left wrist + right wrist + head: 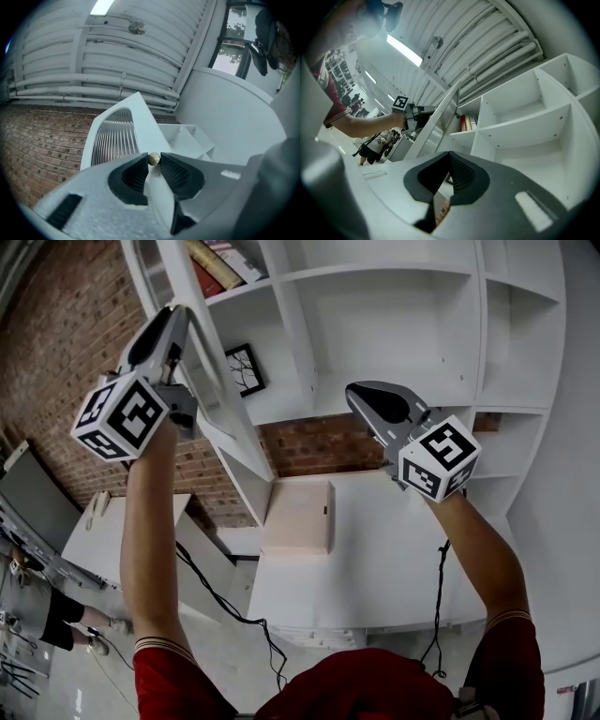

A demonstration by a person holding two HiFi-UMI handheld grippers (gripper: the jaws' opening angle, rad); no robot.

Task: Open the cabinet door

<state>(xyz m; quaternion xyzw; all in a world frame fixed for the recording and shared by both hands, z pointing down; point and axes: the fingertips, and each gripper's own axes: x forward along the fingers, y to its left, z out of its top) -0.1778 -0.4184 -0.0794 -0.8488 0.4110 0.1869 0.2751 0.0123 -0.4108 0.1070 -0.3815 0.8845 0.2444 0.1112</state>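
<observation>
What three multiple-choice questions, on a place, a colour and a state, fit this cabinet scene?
1. Where are the books? A. On the floor B. On a cabinet shelf C. On a table
2. What colour is the door knob? A. Brass B. Black C. Red
3. The right gripper is: A. Wide open B. Holding a book C. Shut, empty
B: they stand on that shelf. A: it gleams brass in the left gripper. C: its jaws meet with nothing between.

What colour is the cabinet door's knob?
The knob is brassy gold, clearest in the left gripper view.
</observation>
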